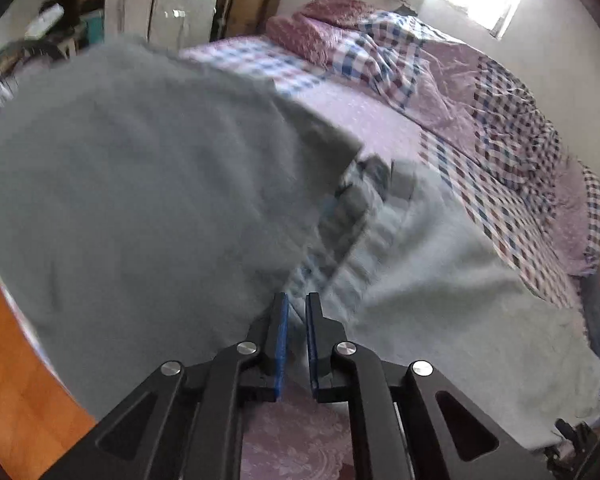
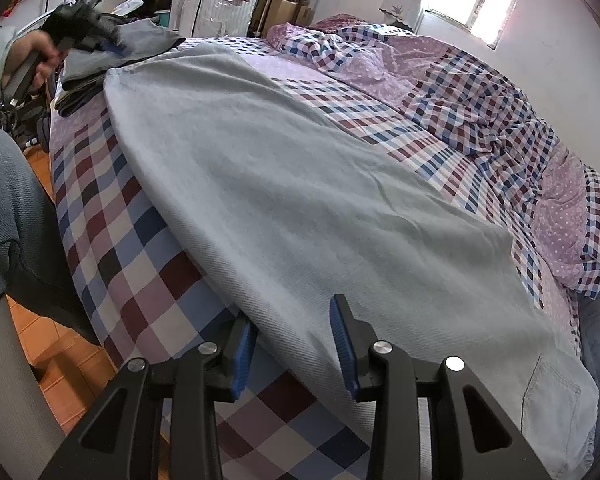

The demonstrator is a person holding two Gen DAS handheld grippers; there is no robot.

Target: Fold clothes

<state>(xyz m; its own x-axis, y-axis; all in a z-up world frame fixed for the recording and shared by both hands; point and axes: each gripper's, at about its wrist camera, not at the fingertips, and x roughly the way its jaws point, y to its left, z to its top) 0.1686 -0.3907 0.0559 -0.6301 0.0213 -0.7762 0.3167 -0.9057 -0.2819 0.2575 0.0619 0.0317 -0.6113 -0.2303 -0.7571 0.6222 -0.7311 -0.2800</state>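
A large pale grey-blue garment (image 2: pixel 300 184) lies spread over the checked bed sheet (image 2: pixel 112 248), a stitched pocket (image 2: pixel 552 392) near its right end. My right gripper (image 2: pixel 292 344) stands open at the garment's near edge. The cloth edge covers its left fingertip, and the right finger (image 2: pixel 342 340) rests on top. In the left wrist view a darker grey flap (image 1: pixel 140 184) of the garment fills the left, blurred. My left gripper (image 1: pixel 297 312) shows a narrow gap between its blue pads, with no cloth pinched. In the right wrist view a hand holds the left gripper (image 2: pixel 106 44) at that flap, far left.
A rumpled checked and dotted purple quilt (image 2: pixel 480 120) lies along the bed's far side, with a pink blanket (image 1: pixel 320 28) at the head. Boxes and a wrapped case (image 2: pixel 212 4) stand beyond the bed. The person's leg (image 2: pixel 4 216) and the orange wooden floor (image 1: pixel 16 368) are at the left.
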